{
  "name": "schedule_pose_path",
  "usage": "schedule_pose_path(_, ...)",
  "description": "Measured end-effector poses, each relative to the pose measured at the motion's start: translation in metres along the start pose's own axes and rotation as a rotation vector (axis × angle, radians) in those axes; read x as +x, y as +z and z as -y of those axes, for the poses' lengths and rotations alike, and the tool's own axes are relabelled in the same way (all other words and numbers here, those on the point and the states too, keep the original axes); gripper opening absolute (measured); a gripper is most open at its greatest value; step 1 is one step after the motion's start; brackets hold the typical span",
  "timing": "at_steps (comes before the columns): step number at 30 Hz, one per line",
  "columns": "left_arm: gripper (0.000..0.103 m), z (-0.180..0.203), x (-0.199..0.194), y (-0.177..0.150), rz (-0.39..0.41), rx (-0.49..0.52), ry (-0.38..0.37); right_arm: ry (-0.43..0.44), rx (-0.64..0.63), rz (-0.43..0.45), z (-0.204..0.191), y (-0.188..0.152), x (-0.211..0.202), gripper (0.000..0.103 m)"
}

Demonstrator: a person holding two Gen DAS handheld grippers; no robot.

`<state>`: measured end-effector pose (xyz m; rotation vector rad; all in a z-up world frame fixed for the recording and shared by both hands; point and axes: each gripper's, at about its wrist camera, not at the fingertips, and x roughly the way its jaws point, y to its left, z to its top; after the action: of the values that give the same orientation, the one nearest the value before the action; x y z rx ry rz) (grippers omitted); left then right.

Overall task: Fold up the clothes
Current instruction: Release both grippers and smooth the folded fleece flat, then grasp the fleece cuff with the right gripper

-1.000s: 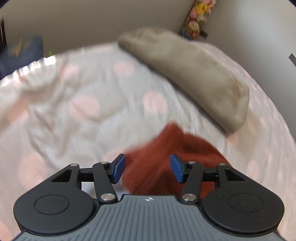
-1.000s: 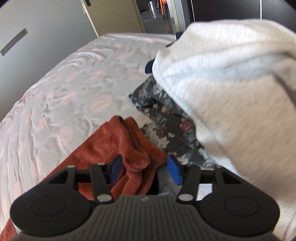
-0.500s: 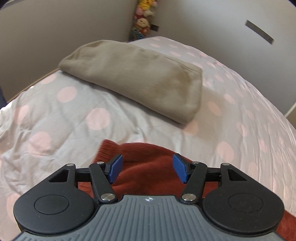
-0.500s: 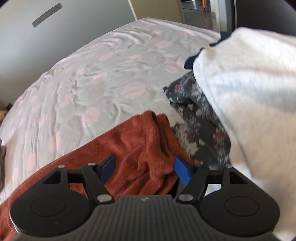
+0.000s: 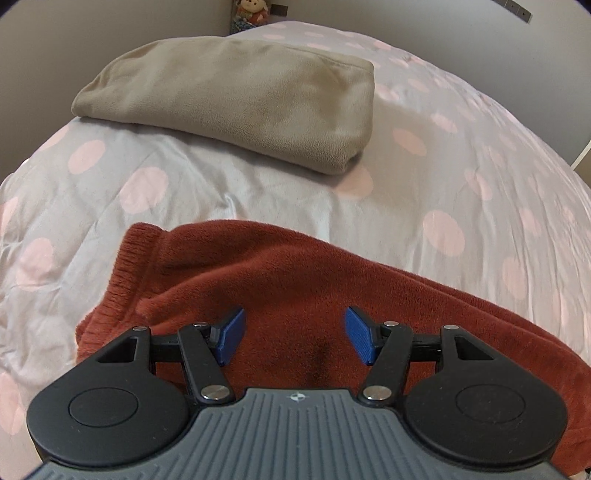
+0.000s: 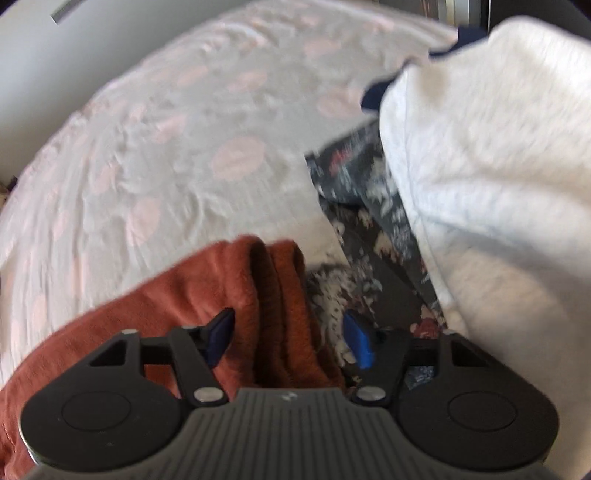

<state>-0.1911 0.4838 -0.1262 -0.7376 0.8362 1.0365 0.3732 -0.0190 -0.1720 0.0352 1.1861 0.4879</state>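
A rust-red fleece garment (image 5: 280,280) lies across the dotted bed, its ribbed hem (image 5: 125,266) at the left in the left wrist view. My left gripper (image 5: 293,326) hovers open just above it, with red fleece below both blue pads and nothing pinched. In the blurred right wrist view the garment's other end (image 6: 266,280) is bunched into upright folds. My right gripper (image 6: 288,330) straddles those folds and its jaws are closing. The left pad is at the red fabric and the right pad (image 6: 356,341) still stands over the floral cloth.
A folded beige fleece (image 5: 236,96) rests farther back on the grey duvet with pink dots (image 5: 461,177). A dark floral garment (image 6: 369,229) and a big white garment (image 6: 491,147) lie right of the red folds. Soft toys (image 5: 251,9) stand by the far wall.
Both grippers have moved down and across over the red garment. The beige fleece has shifted left in the left view. The right jaws widened, then narrowed around the bunched folds.
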Motion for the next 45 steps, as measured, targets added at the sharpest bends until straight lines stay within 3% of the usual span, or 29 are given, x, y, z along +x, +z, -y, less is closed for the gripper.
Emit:
schedule_pose_path(7, 0.058, 0.013, 0.006, -0.003, -0.013, 0.021, 0.013, -0.011, -0.066, -0.088, 0.000, 0.000, 0.020, 0.063)
schedule_pose_path(8, 0.058, 0.014, 0.007, -0.004, -0.015, 0.023, 0.009, -0.017, -0.077, -0.088, -0.002, -0.001, 0.020, 0.061)
schedule_pose_path(12, 0.058, 0.016, 0.007, -0.008, -0.024, 0.033, -0.009, 0.005, -0.079, -0.079, -0.007, -0.003, 0.013, 0.032)
schedule_pose_path(16, 0.058, 0.012, 0.001, -0.009, -0.010, 0.026, -0.015, 0.040, -0.086, -0.033, -0.019, -0.005, -0.010, 0.029)
schedule_pose_path(21, 0.058, 0.010, -0.008, -0.011, 0.006, 0.027, -0.044, 0.167, -0.046, 0.007, -0.051, -0.007, -0.054, 0.028)
schedule_pose_path(29, 0.058, 0.015, -0.014, -0.022, 0.002, 0.044, -0.114, 0.374, -0.095, 0.013, -0.160, -0.029, -0.097, 0.028)
schedule_pose_path(35, 0.058, 0.015, -0.021, -0.028, 0.006, 0.066, -0.137, 0.459, -0.145, -0.036, -0.240, -0.073, -0.077, 0.029)
schedule_pose_path(45, 0.058, 0.034, -0.009, -0.046, -0.037, 0.133, -0.164, 0.429, -0.196, -0.138, -0.316, -0.161, 0.017, 0.029)
